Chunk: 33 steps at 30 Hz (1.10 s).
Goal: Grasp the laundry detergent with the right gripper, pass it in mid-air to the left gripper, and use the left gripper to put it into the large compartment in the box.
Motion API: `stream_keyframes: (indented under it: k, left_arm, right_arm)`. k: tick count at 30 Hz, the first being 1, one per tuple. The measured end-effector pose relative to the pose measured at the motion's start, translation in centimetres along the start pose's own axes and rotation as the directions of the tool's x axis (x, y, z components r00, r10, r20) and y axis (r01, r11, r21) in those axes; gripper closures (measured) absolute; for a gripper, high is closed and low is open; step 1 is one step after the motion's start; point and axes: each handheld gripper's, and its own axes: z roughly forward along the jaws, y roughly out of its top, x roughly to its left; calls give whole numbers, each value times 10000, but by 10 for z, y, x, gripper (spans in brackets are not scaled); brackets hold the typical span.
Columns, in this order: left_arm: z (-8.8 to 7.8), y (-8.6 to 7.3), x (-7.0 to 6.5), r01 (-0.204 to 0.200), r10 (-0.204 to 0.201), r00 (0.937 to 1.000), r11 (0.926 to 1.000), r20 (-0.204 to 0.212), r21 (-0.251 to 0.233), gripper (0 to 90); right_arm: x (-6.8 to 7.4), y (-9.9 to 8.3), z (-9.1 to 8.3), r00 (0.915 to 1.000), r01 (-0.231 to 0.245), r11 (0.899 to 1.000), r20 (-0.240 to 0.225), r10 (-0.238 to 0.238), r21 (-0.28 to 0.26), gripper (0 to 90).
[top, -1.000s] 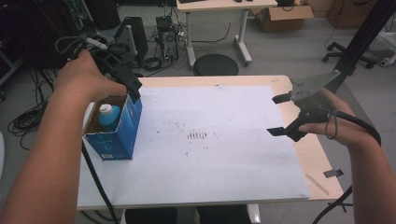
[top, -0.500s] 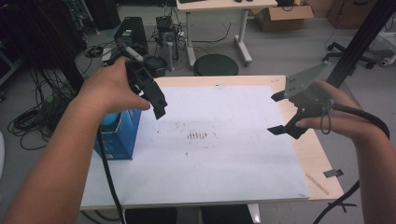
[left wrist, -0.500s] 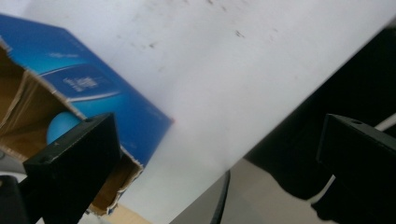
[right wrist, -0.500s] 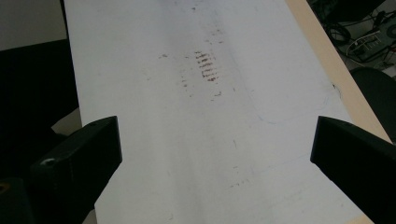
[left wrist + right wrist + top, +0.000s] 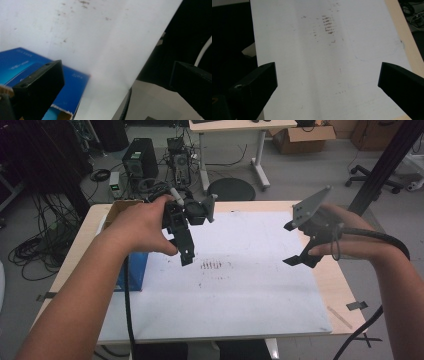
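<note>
While both grippers hang above the desk (image 5: 240, 206), the blue box (image 5: 134, 270) stands at the left edge of the white sheet (image 5: 240, 290), partly hidden beneath the person's left hand (image 5: 142, 230). The left gripper (image 5: 192, 227) is above the sheet just right of the box, jaws wide apart and holding nothing; in the left gripper view the box (image 5: 75, 82) lies low and to the left, beyond the near jaw. The right gripper (image 5: 295, 242) hovers over the sheet's right side, well apart from the box, jaws also spread wide and empty; its own view looks down on the bare sheet (image 5: 327, 75) with dark smudges (image 5: 325, 25).

Handling assessment:
- The box appears to be thin printed cardboard with an open top and a torn flap edge. Expect it to be light and moderately stiff, but likely to buckle under a hard squeeze.
- The printed faces look smooth and may slip.
- Contents cannot be made out here, so weight may be uneven.
- Recommended hold: clamp one upright wall near a corner at the open rim, where the fold stiffens the card.
</note>
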Motion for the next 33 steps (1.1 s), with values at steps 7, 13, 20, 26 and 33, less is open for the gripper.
stream_keyframes:
  k: [7, 13, 20, 26, 33]
  left_arm:
    - [24, 11, 2, -898, 889, 9956, 9955, 311, 302, 2]
    - [38, 17, 5, -1364, 1351, 9901, 9901, 386, 319, 2]
    - [44, 24, 4, -1818, 1801, 9825, 9827, 486, 348, 2]
    - [44, 24, 6, -1833, 1820, 9823, 9827, 442, 277, 2]
    - [43, 22, 5, -1829, 1820, 9823, 9829, 436, 188, 2]
  right_arm:
    - [-9, -3, 21, 9992, 175, 9967, -368, -146, 795, 29]
    - [-14, -6, 37, 9975, 266, 9922, -685, -183, 1221, 32]
    - [-17, -10, 47, 9972, 291, 9862, -722, -175, 1627, 33]
    - [-17, -13, 50, 9969, 206, 9854, -784, -74, 1692, 33]
    - [-16, -11, 50, 9967, 225, 9864, -804, -94, 1627, 33]
